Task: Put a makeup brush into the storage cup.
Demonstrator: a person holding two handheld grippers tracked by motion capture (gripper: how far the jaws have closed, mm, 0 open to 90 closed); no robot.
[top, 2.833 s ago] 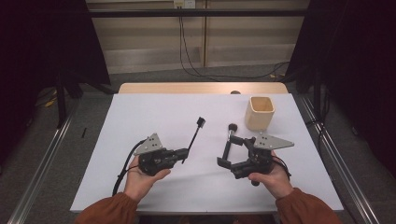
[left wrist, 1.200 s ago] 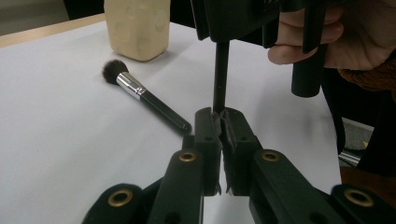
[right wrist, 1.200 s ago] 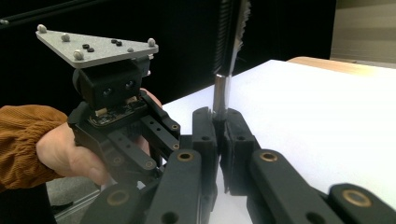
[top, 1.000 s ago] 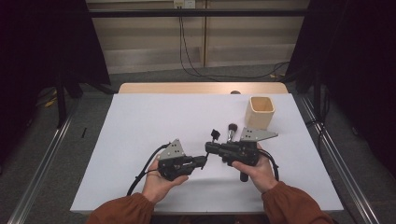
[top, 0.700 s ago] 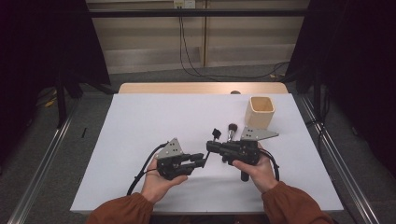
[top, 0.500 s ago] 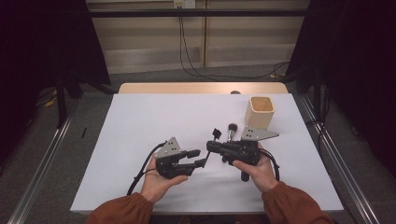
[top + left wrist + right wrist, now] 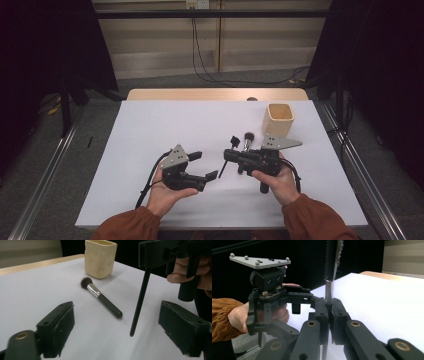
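change: I've swung my left gripper (image 7: 206,166) toward the slim brush (image 7: 139,298) | right gripper (image 7: 226,159) fingers clamped on it | left fingers apart | likely handover next

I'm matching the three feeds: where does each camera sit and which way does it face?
High view: above the person's side, looking down at table, both hands.
Left gripper view: on left gripper, facing cup, lying brush.
Right gripper view: on right gripper, clamping thin brush, facing left gripper.
Shared: cup, thin brush.
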